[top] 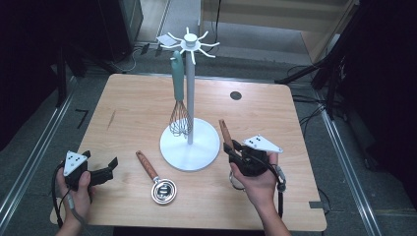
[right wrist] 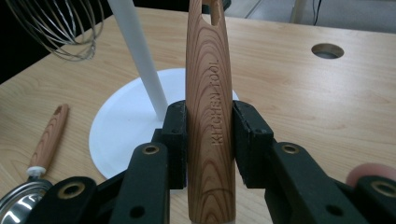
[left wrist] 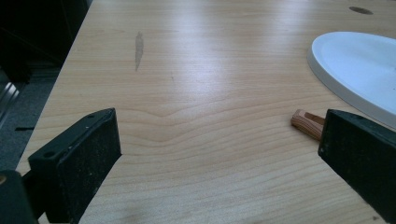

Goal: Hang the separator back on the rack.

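My right gripper (top: 230,146) is shut on a wooden utensil handle (top: 225,132) and holds it a little above the table, to the right of the white stand's base (top: 196,147). In the right gripper view the handle (right wrist: 209,116), stamped KITCHEN TOOL, stands upright between the pads (right wrist: 176,140), with a hanging hole near its top. The utensil's metal end (top: 236,181) shows below the hand. A teal-handled whisk (top: 178,98) hangs from the stand's hooks (top: 189,44). My left gripper (top: 101,160) rests open at the front left; in its own view the left gripper (left wrist: 219,140) holds nothing.
A second wooden-handled utensil with a shiny metal bowl (top: 163,191) lies on the table in front of the stand; its handle tip (left wrist: 307,123) lies by my left gripper's right jaw. A round hole (top: 236,95) sits in the tabletop behind the stand. The stand's pole (right wrist: 140,56) rises close by.
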`<state>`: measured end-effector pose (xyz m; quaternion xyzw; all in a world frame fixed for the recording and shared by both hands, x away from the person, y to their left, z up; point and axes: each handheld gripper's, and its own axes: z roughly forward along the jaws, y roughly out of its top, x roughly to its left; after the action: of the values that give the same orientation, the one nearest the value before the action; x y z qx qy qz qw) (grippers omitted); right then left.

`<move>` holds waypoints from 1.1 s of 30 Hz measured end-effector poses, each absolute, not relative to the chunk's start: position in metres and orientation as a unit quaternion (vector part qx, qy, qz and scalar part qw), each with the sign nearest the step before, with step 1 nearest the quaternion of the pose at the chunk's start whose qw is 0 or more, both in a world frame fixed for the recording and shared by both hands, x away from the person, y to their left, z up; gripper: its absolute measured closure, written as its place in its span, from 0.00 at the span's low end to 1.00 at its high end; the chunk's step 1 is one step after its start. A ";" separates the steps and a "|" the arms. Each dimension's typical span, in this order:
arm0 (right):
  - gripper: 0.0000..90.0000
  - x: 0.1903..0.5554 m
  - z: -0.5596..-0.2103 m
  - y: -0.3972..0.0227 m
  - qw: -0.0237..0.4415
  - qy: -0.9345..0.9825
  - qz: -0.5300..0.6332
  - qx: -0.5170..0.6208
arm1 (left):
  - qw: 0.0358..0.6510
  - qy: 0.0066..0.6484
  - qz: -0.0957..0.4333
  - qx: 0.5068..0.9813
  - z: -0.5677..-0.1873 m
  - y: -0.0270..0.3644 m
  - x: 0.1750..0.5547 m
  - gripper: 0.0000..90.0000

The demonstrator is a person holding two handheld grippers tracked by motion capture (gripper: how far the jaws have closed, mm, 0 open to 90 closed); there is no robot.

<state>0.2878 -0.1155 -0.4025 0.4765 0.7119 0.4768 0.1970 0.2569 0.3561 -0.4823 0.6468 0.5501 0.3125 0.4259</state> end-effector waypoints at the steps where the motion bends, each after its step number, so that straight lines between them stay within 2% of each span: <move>1: 0.78 0.287 -0.400 -0.115 0.199 0.712 0.481 0.472 | 0.426 0.550 0.312 0.647 -0.482 0.356 0.257 0.00; 33: 0.78 0.268 -0.362 -0.097 0.251 0.679 0.560 0.403 | 0.425 0.552 0.313 0.646 -0.482 0.356 0.257 0.00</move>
<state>0.2684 -0.0971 -0.3622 0.4035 0.6786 0.5602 0.2507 0.2571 0.3559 -0.4822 0.6455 0.5524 0.3127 0.4247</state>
